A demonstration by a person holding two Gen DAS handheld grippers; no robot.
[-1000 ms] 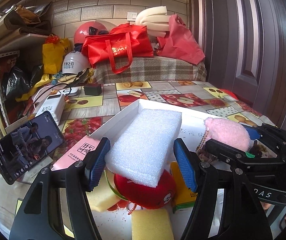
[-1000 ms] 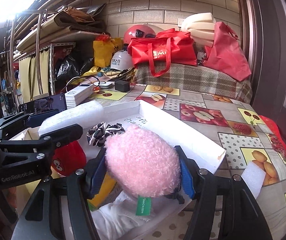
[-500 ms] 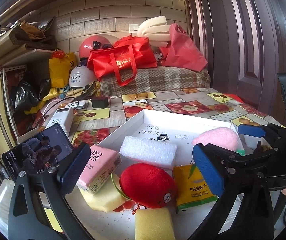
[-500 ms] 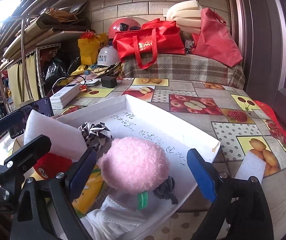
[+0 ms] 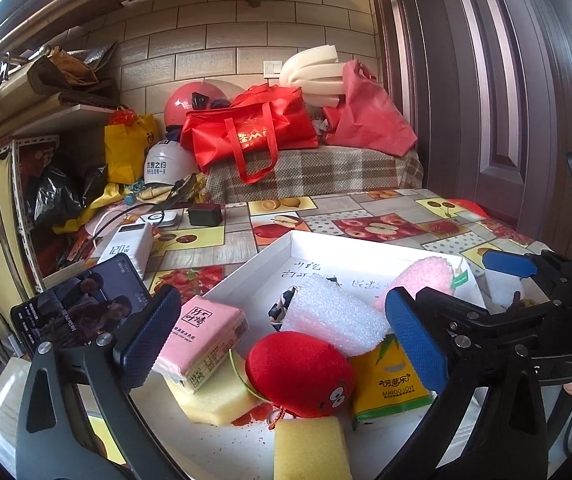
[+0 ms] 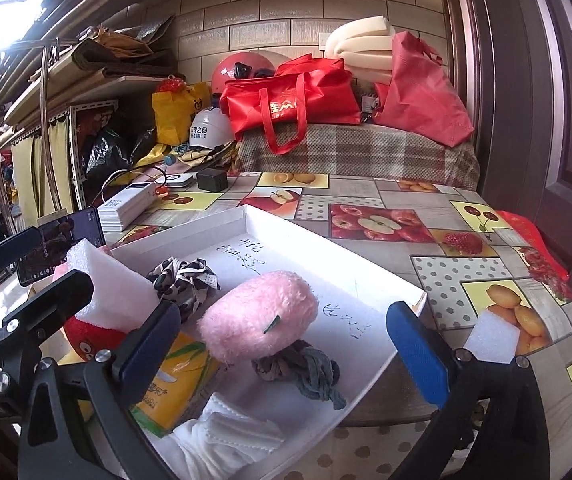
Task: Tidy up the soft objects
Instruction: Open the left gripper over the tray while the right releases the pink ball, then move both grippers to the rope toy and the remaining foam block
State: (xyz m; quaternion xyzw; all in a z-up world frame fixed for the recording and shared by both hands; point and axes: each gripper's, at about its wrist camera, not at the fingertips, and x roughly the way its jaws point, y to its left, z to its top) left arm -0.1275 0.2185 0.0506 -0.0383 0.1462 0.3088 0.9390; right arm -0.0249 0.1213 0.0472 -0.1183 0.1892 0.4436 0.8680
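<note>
Left gripper (image 5: 282, 344) wide open, holding nothing; foam block (image 5: 336, 316) lay beyond. Right gripper (image 6: 282, 348) wide open, empty; pink fluffy toy (image 6: 258, 316) sat in white tray (image 6: 370, 276).

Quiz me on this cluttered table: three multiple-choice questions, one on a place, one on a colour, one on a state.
1. The fluffy pink plush ball lies: A in the shallow white cardboard tray; B on a shelf; C in a red bag.
2. The round plush toy with cartoon eyes is: A green; B red; C blue.
3. The right claw is: A shut on the ball; B shut and empty; C open.

A: it rests on the tray floor. B: its plush is red. C: both pads stand clear of the ball.
</note>
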